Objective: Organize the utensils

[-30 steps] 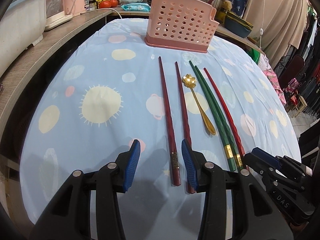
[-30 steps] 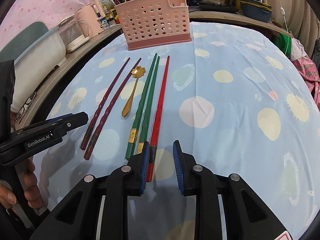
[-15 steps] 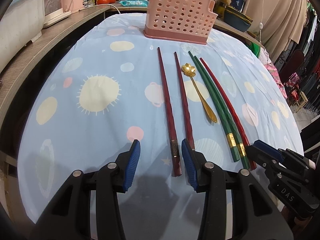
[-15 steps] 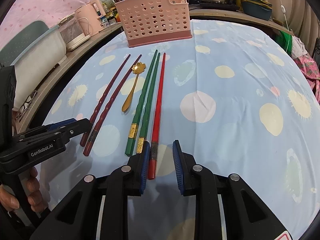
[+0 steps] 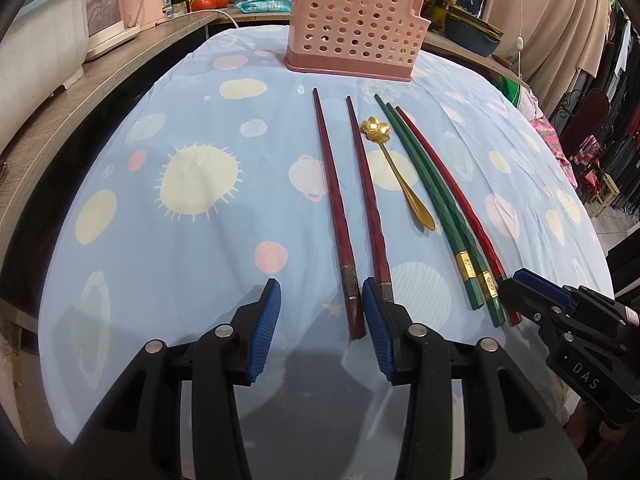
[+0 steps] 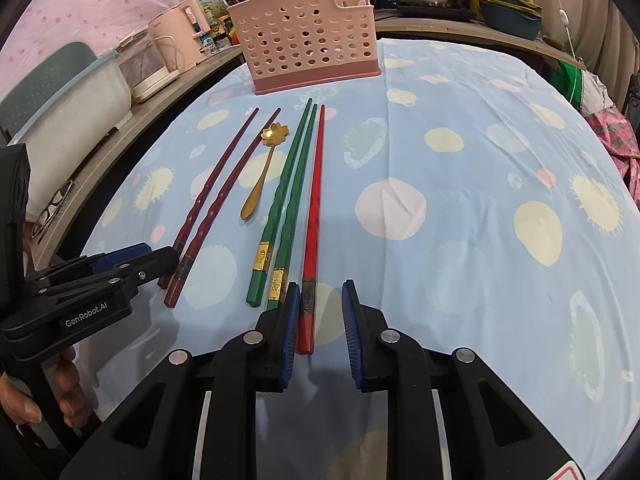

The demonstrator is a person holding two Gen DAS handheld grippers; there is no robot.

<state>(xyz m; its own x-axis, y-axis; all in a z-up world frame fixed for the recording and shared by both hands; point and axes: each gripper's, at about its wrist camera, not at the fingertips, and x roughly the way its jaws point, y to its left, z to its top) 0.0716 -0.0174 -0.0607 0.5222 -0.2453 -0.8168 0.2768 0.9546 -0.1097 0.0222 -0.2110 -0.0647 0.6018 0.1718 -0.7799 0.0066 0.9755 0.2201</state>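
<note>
On the blue patterned cloth lie two dark red chopsticks (image 5: 332, 196), a gold flower-bowl spoon (image 5: 400, 172), two green chopsticks (image 5: 432, 196) and one bright red chopstick (image 6: 316, 200), all pointing at the pink perforated holder (image 5: 354, 40). My left gripper (image 5: 320, 320) is open over the near ends of the dark red pair; one end lies between the jaws beside the right pad (image 5: 374, 320). My right gripper (image 6: 320, 328) straddles the bright red chopstick's near end. Its jaws are closing, the left pad (image 6: 291, 328) against the stick and the right pad apart from it.
A wooden counter (image 5: 100, 92) runs along the left with a white tub (image 6: 72, 108) and a pink kettle (image 6: 176, 40). Pots and bowls stand behind the holder. A hand (image 6: 48, 396) grips the left tool's handle. The cloth's right half (image 6: 480, 200) carries nothing.
The left gripper drew back slightly, so the dark red chopsticks' ends now sit nearer its pad tips. The right gripper's jaws narrowed a little around the bright red chopstick.
</note>
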